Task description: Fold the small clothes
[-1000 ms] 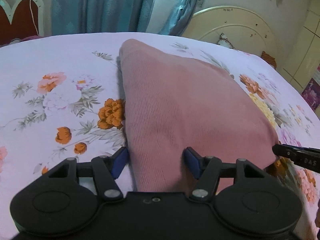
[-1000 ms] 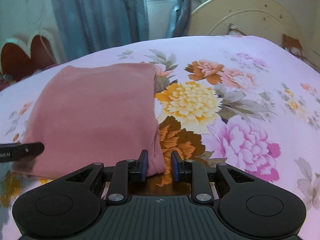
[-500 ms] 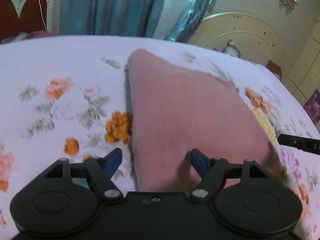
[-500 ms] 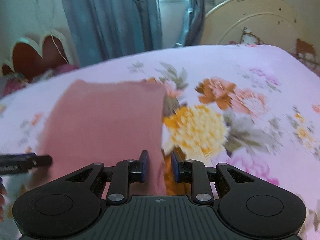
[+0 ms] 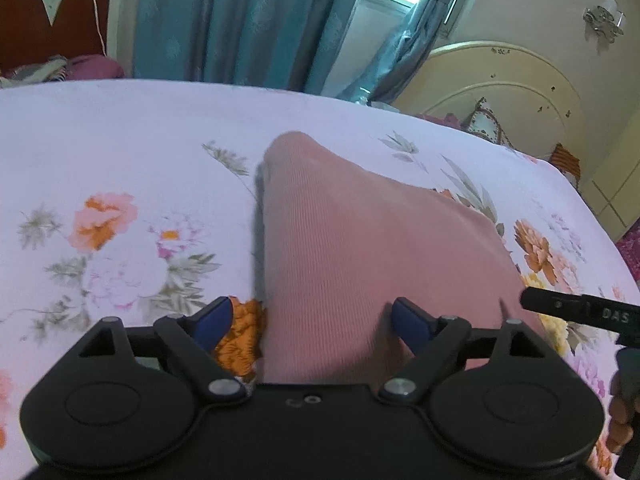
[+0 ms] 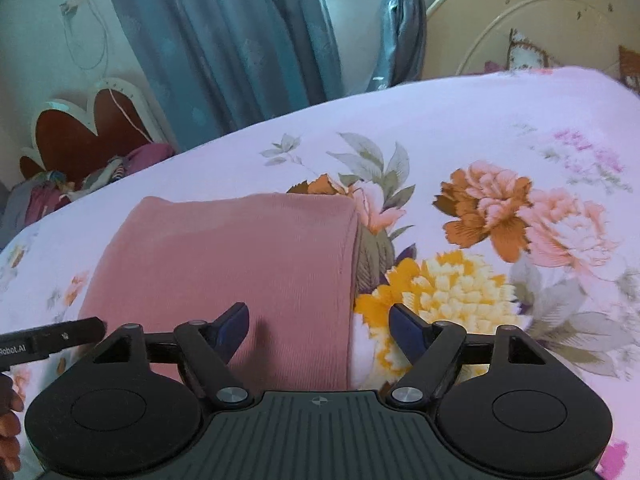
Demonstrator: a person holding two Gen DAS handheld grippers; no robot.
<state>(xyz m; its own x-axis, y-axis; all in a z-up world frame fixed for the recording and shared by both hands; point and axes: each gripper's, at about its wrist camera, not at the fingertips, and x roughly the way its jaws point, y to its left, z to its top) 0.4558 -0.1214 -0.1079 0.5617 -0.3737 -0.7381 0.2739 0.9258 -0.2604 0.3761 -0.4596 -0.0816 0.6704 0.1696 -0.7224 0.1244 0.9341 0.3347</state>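
On the floral bedsheet (image 5: 100,152) our pink ribbed garment (image 5: 360,248) lies folded; our left gripper (image 5: 308,320) and right gripper (image 6: 318,322), which pinched its corner a moment ago, are opening, releasing it: fold likely done.

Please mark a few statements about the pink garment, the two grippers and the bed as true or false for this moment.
1. The pink garment lies folded on the floral bedsheet. True.
2. The right gripper is clamped on the garment's corner. False: its jaws are opening, and the blue pads stand clear of the cloth edge between them.
3. The left gripper has its jaws spread either side of the garment's near edge. True; they are opening, not pressing on it.
4. The curtains behind the bed are bright yellow. False: they are teal blue.
5. A second garment lies stacked on the pink one. False: nothing rests on it.
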